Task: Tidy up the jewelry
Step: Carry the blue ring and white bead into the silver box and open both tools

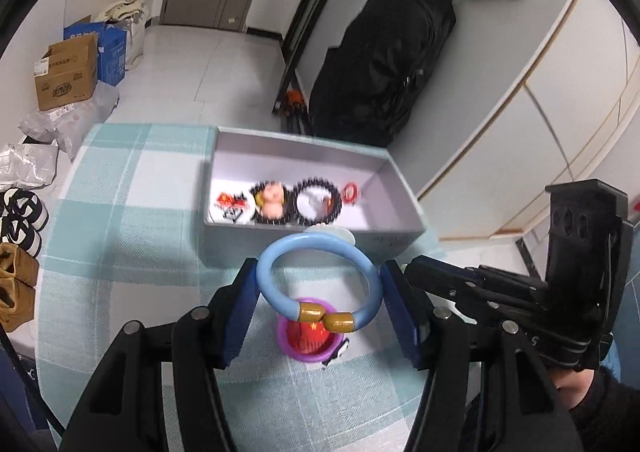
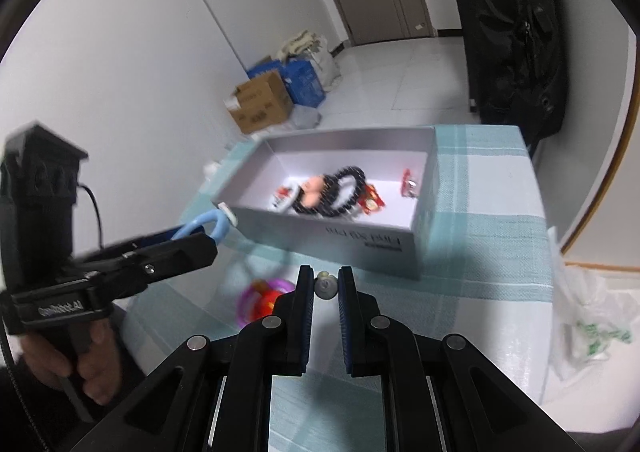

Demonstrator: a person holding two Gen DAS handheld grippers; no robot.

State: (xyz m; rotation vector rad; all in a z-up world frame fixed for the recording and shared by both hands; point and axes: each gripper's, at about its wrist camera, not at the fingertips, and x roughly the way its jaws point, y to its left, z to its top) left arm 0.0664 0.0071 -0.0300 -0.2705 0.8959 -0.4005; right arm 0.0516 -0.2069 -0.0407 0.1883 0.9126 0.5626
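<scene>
gripping a light blue bangle by its two sides, the left gripper holds it raised above the table, its jaws about half spread and pressed against the ring, whose gold clasp faces the camera. the bangle hangs just short of the near wall of the grey box, which sits toward the far edge of the checked cloth. inside the box lie a black beaded bracelet, a small red ring and other blurred trinkets. a purple-rimmed round piece rests on the cloth under the bangle. the right gripper has its jaws nearly together, pinching a small pale round charm at the tips, low near the box's side.
</scene>
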